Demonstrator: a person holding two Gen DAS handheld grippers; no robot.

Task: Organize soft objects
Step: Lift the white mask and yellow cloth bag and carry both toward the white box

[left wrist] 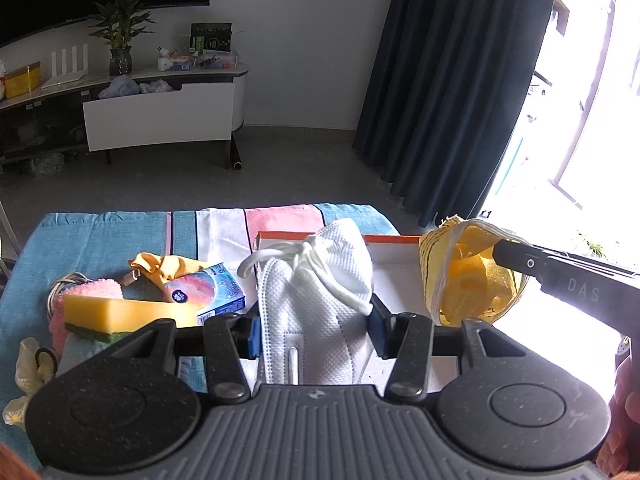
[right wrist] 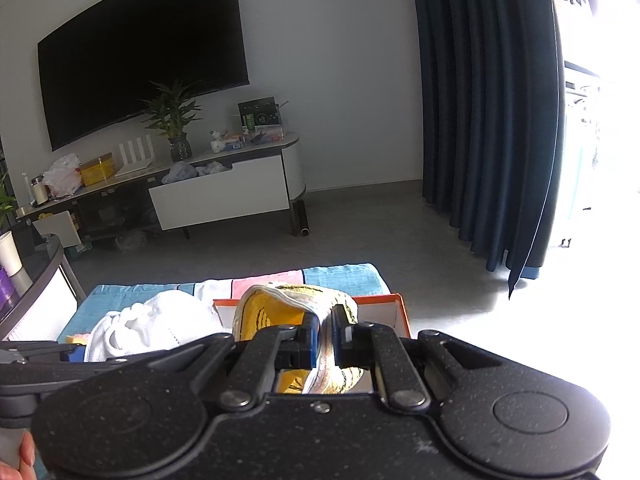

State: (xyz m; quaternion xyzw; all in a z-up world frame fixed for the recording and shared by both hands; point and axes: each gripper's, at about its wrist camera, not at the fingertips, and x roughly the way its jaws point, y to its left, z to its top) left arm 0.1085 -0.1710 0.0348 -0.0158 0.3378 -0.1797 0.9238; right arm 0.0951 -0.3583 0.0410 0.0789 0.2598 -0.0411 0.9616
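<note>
Soft objects: white mask bundle (left wrist: 320,280) pinched in left gripper (left wrist: 316,328); yellow pouch (right wrist: 288,312) pinched in right gripper (right wrist: 326,344). Step: transfer; next, release over orange box (left wrist: 394,240).

The towel (left wrist: 100,236) covering the table is turquoise with white and pink stripes. On it lie a white dotted mask (left wrist: 320,292), a yellow sponge (left wrist: 120,314) (green underside) and an orange-rimmed white box (left wrist: 396,256); the sock (left wrist: 460,280) is yellow, black-marked.

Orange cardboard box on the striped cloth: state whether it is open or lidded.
Open. The orange cardboard box shows its white inner walls and no lid; the white mesh bag hides part of it.
</note>
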